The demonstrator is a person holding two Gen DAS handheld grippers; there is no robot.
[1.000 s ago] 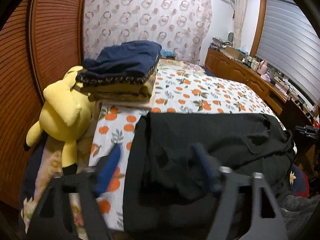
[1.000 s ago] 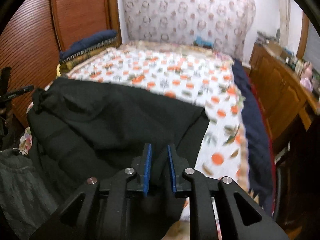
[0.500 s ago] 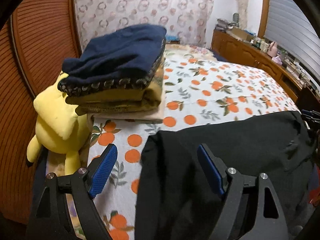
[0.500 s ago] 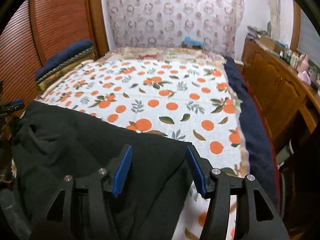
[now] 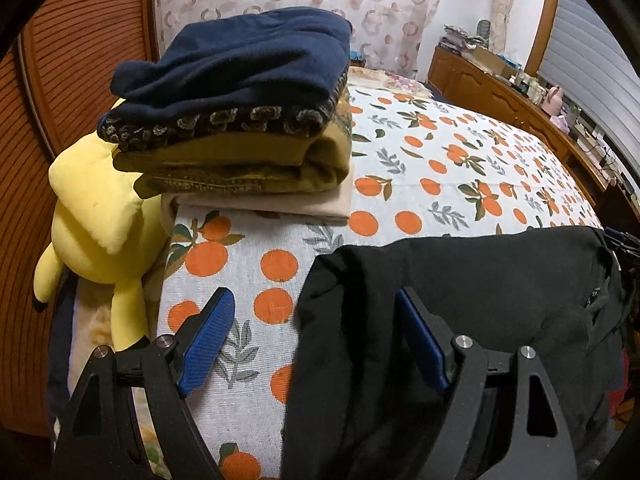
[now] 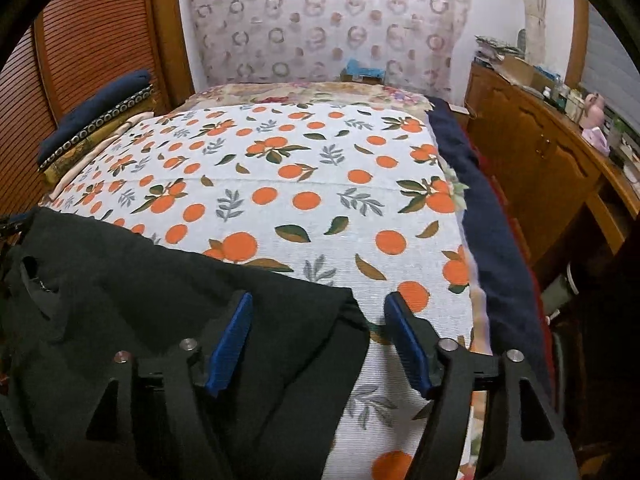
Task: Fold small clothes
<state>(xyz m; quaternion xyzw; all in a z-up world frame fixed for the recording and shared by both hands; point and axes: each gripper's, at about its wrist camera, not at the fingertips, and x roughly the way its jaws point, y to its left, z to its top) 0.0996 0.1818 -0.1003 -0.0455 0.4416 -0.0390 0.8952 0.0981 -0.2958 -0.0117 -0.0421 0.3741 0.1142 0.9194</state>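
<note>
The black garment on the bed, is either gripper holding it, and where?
Neither. Left gripper is open; right gripper's jaws are opening, pads clear of the black garment.

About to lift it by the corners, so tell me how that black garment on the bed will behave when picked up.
The black garment is probably floppy: it lies flat with soft creases and a rumpled edge, so held corners would likely let the middle sag. It looks thin, so probably light. The left gripper and the opening right gripper each straddle an edge without pinching.
</note>
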